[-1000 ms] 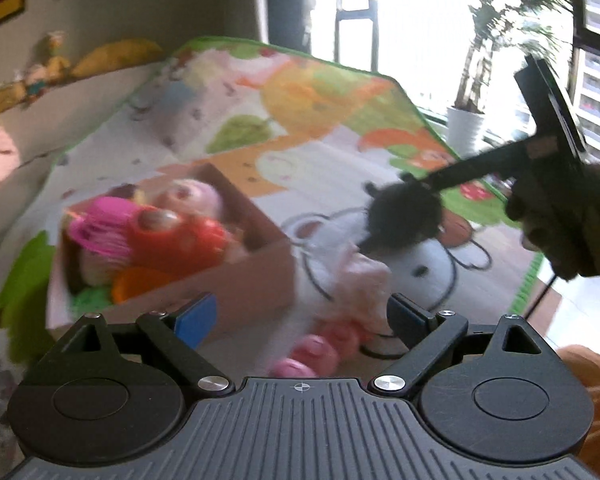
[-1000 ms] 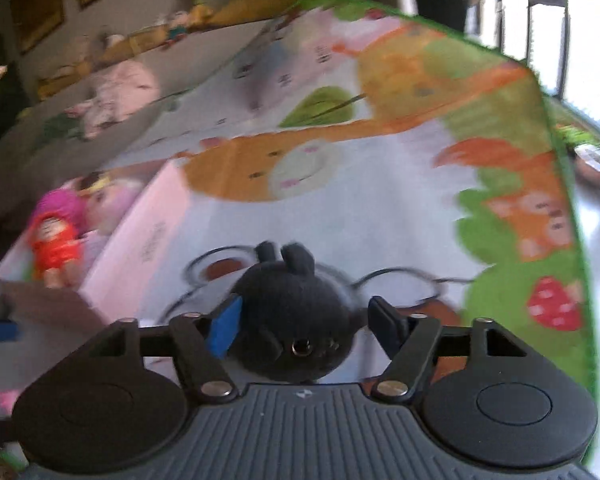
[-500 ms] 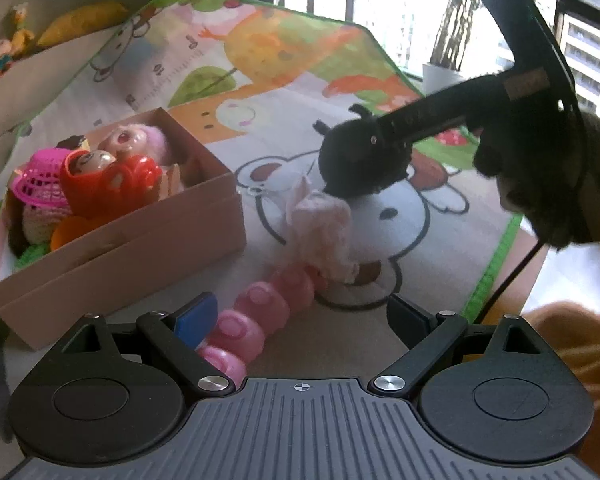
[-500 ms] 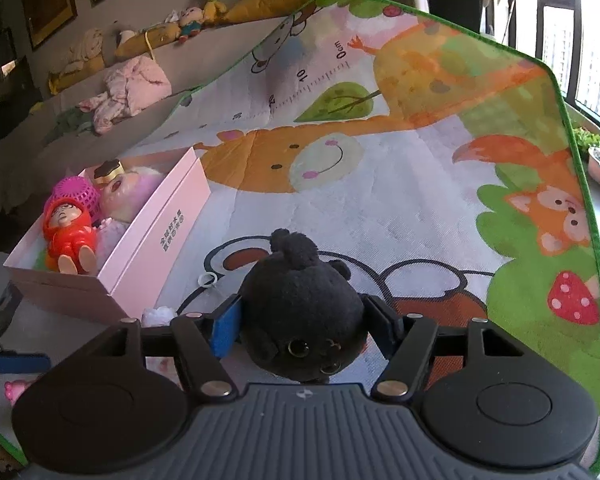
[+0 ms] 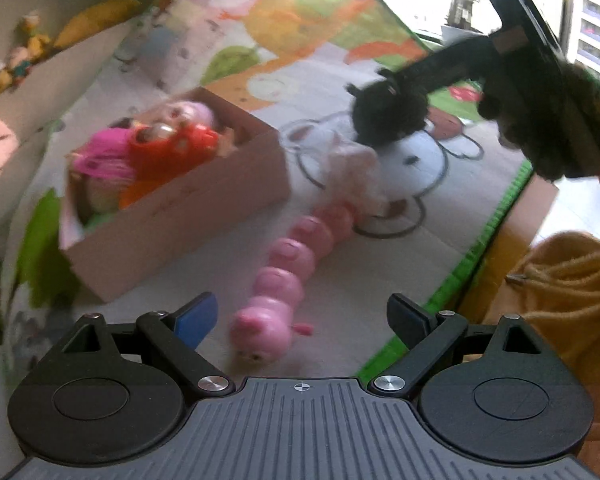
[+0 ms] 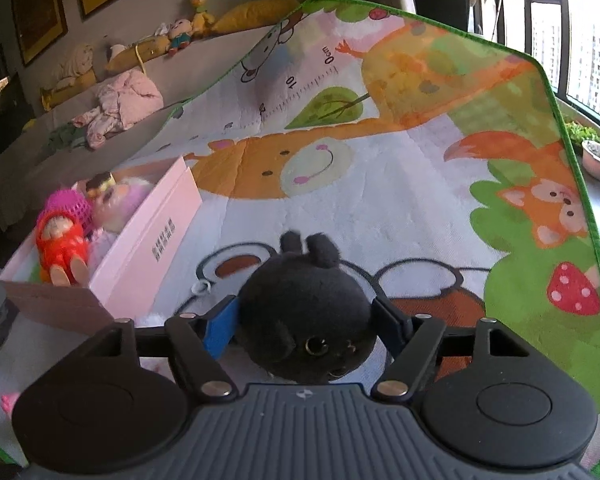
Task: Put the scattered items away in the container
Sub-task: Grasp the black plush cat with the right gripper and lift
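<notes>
The right gripper (image 6: 306,320) has the round black plush toy with small ears and shiny bead eyes (image 6: 306,312) between its fingers, and its jaws are opening; the blue pad on one side and the dark pad on the other appear to touch the fur only lightly. From the left wrist view this toy sits low over the colourful printed play mat (image 6: 400,184), well apart from the pink cardboard box (image 6: 148,252). So I judge that the black toy is not tidied yet: either the grip is being corrected or the toy is being let go outside the box. The next move calls for a firm pinch and a carry across to the open box.

The left gripper (image 5: 302,320) is spread wide and holds nothing. Just in front of it lies the pink plastic caterpillar of smooth round segments (image 5: 288,268), and beyond that a pale pink fluffy soft toy (image 5: 356,172), both on the mat. The box already contains a hard orange-red doll (image 5: 168,148), a magenta mesh ball (image 5: 104,156) and a pink-haired doll head (image 5: 188,114), so free room inside looks small.
</notes>
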`<act>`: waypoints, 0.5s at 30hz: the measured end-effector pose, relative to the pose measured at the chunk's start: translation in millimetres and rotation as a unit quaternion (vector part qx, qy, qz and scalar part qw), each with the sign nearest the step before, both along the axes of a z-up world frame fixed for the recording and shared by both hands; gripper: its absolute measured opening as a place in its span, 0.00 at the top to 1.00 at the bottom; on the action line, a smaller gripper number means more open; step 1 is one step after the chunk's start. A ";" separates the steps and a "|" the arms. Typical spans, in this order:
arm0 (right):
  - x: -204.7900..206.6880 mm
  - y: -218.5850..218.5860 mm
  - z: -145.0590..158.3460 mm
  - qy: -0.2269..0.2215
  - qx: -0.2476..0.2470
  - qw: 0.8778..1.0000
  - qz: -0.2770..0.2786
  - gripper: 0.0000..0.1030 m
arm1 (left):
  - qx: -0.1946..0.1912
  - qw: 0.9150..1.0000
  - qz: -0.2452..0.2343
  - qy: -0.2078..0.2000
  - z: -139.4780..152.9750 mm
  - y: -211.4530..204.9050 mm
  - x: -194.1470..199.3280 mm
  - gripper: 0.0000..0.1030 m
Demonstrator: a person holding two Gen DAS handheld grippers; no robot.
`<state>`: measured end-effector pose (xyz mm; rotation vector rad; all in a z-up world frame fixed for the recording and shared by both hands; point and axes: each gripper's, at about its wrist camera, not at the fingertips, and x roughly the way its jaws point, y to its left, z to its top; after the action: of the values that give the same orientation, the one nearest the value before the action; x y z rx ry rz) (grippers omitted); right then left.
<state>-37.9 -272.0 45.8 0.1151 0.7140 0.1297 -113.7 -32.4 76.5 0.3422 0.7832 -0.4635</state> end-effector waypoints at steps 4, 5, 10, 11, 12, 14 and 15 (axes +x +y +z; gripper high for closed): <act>-1.4 -5.7 -4.1 0.005 0.009 1.000 0.000 0.27 | -0.014 1.000 -0.001 0.022 -7.5 -1.4 9.9 0.07; -1.9 -5.4 -2.4 0.000 0.007 1.000 0.000 0.27 | -0.020 0.999 0.002 0.031 -10.1 -4.0 15.1 0.07; -3.6 -7.1 -4.2 -0.007 0.011 1.000 0.005 0.27 | 0.009 0.999 -0.013 0.039 -9.9 -6.5 13.7 0.07; -3.3 -8.1 -5.4 -0.008 0.018 1.000 0.003 0.27 | 0.009 0.999 -0.011 0.036 -10.1 -6.1 14.5 0.07; -4.2 -8.0 -5.5 -0.009 0.021 1.000 0.000 0.27 | 0.002 0.999 -0.006 0.037 -11.5 -7.5 17.8 0.07; -10.7 -6.0 -1.8 -0.018 0.017 1.000 0.002 0.27 | -0.025 0.999 -0.008 0.039 -14.8 -14.8 25.0 0.07; -16.9 -5.0 2.1 -0.026 0.015 1.000 0.008 0.27 | -0.038 0.999 -0.012 0.037 -15.7 -18.6 26.4 0.07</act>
<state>-54.8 -277.1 47.9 0.1341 0.6609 0.1591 -87.2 -51.1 60.9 0.2659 0.8319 -0.5300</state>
